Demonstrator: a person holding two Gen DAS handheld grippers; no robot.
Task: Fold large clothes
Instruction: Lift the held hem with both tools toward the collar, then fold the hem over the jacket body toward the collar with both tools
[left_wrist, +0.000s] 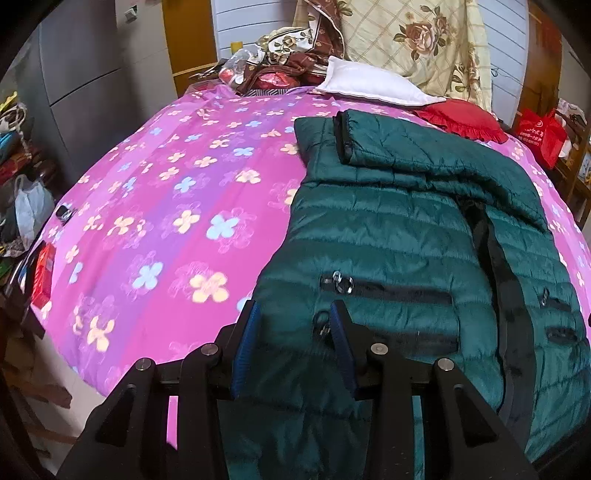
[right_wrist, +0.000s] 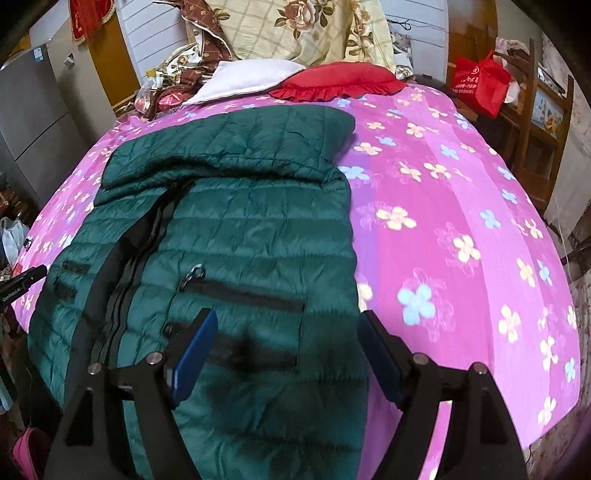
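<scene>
A dark green quilted jacket (left_wrist: 388, 229) lies front up on the pink flowered bedspread (left_wrist: 166, 206), its sleeve folded across the chest and its black zip running down the middle. My left gripper (left_wrist: 291, 343) sits at the near hem, its blue pads closed on a fold of the green fabric beside a pocket zip. In the right wrist view the jacket (right_wrist: 236, 229) fills the left half. My right gripper (right_wrist: 288, 354) stands wide over its near right corner, with fabric between the fingers and the pads not pressing on it.
A white pillow (left_wrist: 369, 83) and a red frilled cushion (right_wrist: 340, 83) lie at the head of the bed, with piled floral bedding (left_wrist: 417, 44) behind. A red bag (right_wrist: 480, 85) hangs at the right. Bags and clutter (left_wrist: 26, 210) crowd the floor on the left.
</scene>
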